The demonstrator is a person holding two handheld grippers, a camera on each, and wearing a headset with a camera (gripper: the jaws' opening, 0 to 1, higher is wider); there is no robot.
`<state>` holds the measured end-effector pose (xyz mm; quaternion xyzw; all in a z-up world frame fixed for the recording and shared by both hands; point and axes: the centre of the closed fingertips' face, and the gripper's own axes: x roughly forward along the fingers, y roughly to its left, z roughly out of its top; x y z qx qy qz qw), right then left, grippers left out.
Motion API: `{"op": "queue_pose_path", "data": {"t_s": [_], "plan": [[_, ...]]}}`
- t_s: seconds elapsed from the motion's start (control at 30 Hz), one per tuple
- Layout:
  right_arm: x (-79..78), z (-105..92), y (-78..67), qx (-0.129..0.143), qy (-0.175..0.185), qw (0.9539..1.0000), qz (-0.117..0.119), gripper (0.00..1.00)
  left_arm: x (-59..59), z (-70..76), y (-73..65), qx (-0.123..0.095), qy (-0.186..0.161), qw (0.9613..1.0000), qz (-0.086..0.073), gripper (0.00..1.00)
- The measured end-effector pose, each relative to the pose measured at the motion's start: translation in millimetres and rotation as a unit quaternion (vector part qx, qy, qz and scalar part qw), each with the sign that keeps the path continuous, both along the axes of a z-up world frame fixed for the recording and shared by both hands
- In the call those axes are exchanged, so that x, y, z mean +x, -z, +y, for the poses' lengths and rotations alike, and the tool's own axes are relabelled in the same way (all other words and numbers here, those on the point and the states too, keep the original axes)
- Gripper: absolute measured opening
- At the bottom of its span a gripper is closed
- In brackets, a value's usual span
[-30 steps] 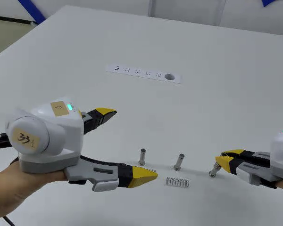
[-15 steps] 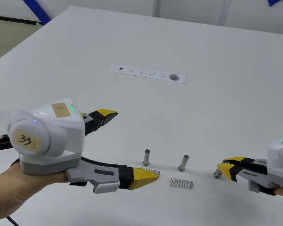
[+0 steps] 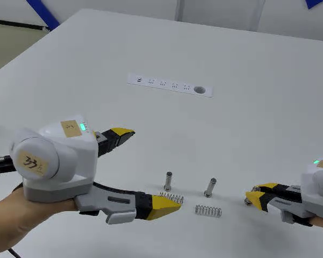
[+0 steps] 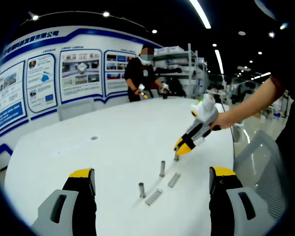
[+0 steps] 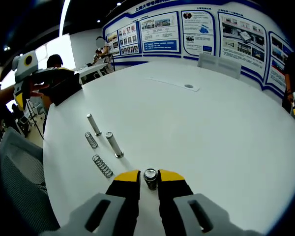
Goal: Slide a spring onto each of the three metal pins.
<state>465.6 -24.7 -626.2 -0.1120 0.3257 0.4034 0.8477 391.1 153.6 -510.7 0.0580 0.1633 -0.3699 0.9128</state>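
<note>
- Judging by how things lie, the task is reckoned approx. 1/3 done at most; 2 pins are seen bare.
- 1st pin (image 3: 168, 180) & 2nd pin (image 3: 210, 186) are stood upright on the white surface (image 3: 231, 59), side by side, w/ no spring on either.
- 1st spring (image 3: 171, 197) is laid flat just in front of the 1st pin, close by the lower tip of the L tongs (image 3: 146, 166). 2nd spring (image 3: 208, 210) is laid flat just in front of the 2nd pin. Neither is gripped.
- 3rd pin (image 5: 151, 177) is stood apart from the other two, btwn the tips of the R tongs (image 3: 253, 193). Dark coils seem to be wrapped round it in the right gripper view, so a spring is prob. seated there, though it is too small for certainty.
- R tongs: jaws are drawn nearly together and appear clamped on the 3rd pin from either side.
- L tongs: jaws are spread wide apart, nothing is held, and they are poised near the 1st pin & 1st spring.
- Left to do (est.): both loose springs are to be picked up & slid onto the 1st and 2nd pins; seating on the 3rd pin is to be checked.
</note>
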Motion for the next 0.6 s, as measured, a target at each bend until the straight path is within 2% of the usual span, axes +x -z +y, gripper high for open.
{"op": "queue_pose_path", "data": {"t_s": [0.27, 0.43, 0.6], "plan": [[-2.3, -1.0, 1.0, -0.005, -0.004, 1.0000, 0.006, 0.19, -0.1, 1.9, 0.5, 0.000, -0.001, 1.0000, 0.000, 0.98], [-1.7, -4.8, -9.0, -0.010, -0.008, 0.9999, -0.009, 0.20, -0.2, 2.4, -0.8, 0.000, -0.002, 1.0000, -0.002, 0.98], [-3.3, -8.3, -25.2, -0.024, -0.030, 0.9988, -0.031, 0.22, -1.8, 2.6, -1.9, -0.001, -0.002, 1.0000, -0.003, 0.98]]}}
